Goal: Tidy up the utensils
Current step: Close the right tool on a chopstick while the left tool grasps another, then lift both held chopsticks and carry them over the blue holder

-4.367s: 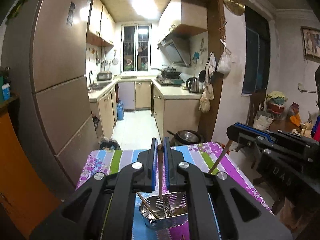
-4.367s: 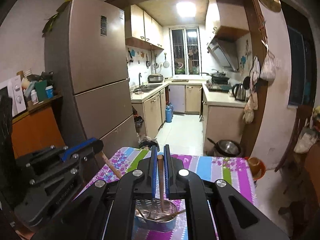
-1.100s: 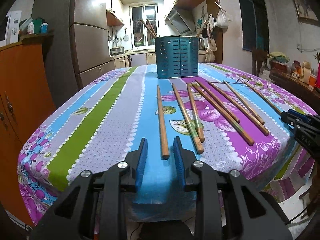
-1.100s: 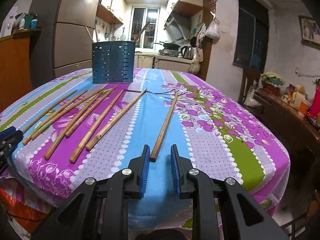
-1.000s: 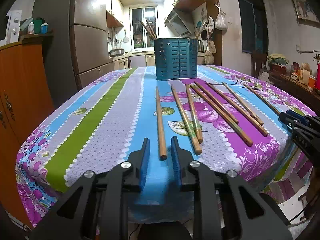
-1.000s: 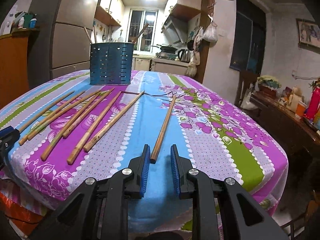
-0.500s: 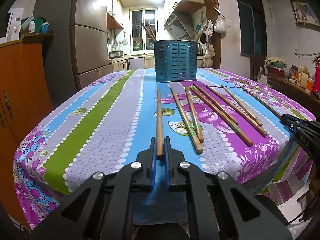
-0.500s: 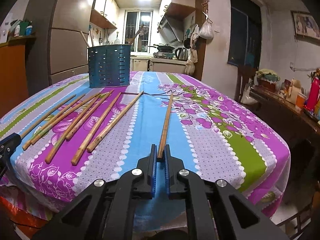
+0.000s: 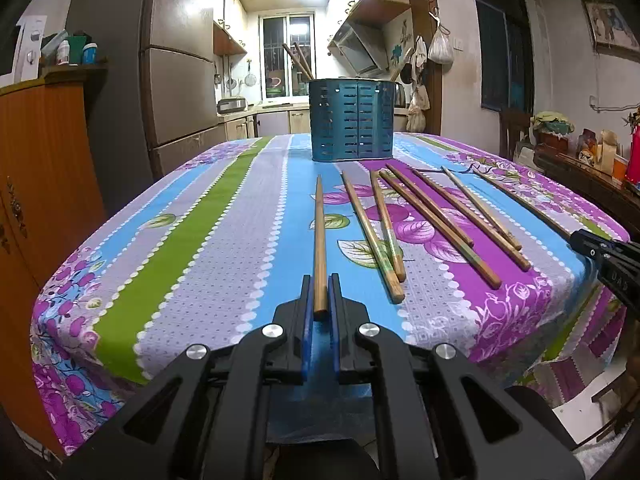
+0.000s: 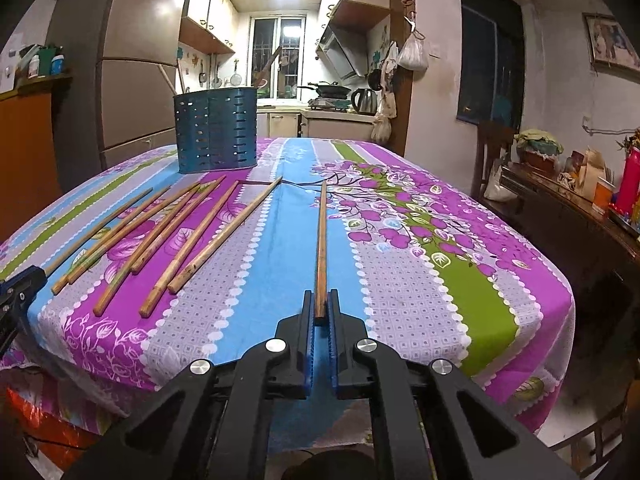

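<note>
Several wooden chopsticks (image 9: 424, 212) lie side by side on the flowered tablecloth (image 9: 200, 232). My left gripper (image 9: 320, 288) is shut on the near end of the leftmost chopstick (image 9: 319, 232), which still rests on the cloth. My right gripper (image 10: 320, 304) is shut on the near end of the rightmost chopstick (image 10: 321, 232), also flat on the cloth. A blue perforated utensil holder (image 9: 351, 125) stands at the far end of the table with a few sticks in it; it also shows in the right wrist view (image 10: 216, 134).
The right gripper's tip (image 9: 608, 256) shows at the right edge of the left wrist view, and the left gripper's tip (image 10: 20, 284) at the left edge of the right wrist view. A fridge (image 9: 176, 96) and an orange cabinet (image 9: 44, 176) stand left, a dark sideboard (image 10: 568, 216) right.
Both grippers were open around the chopstick ends a second ago and have since closed on them. The chopsticks have not been lifted.
</note>
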`<state>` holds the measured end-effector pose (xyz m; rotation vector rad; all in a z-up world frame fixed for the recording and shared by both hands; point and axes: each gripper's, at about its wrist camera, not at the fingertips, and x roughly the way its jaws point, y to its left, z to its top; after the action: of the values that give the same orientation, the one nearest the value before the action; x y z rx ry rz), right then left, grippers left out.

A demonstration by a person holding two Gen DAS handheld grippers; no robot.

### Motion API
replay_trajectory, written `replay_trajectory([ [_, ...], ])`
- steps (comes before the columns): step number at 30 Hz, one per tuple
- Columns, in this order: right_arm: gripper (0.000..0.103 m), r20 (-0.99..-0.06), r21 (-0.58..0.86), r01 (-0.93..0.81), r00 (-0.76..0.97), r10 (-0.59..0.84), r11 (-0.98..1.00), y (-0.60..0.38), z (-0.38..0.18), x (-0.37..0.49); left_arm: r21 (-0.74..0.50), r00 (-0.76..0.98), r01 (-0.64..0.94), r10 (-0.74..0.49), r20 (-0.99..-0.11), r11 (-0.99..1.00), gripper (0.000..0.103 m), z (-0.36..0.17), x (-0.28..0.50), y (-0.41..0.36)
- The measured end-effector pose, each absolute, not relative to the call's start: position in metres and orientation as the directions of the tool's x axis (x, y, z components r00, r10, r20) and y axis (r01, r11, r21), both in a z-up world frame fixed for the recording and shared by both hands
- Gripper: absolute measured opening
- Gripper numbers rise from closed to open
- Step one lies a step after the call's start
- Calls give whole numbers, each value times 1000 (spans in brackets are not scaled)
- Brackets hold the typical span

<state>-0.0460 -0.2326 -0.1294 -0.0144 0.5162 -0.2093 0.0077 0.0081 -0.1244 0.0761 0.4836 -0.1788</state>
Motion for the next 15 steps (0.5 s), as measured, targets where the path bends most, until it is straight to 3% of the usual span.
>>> replay_trajectory([
  [15,7,-365,-200,52,923,-123,978,-234,-47,-75,51,913,223,-190,-362,974,6,-48,-13,19],
])
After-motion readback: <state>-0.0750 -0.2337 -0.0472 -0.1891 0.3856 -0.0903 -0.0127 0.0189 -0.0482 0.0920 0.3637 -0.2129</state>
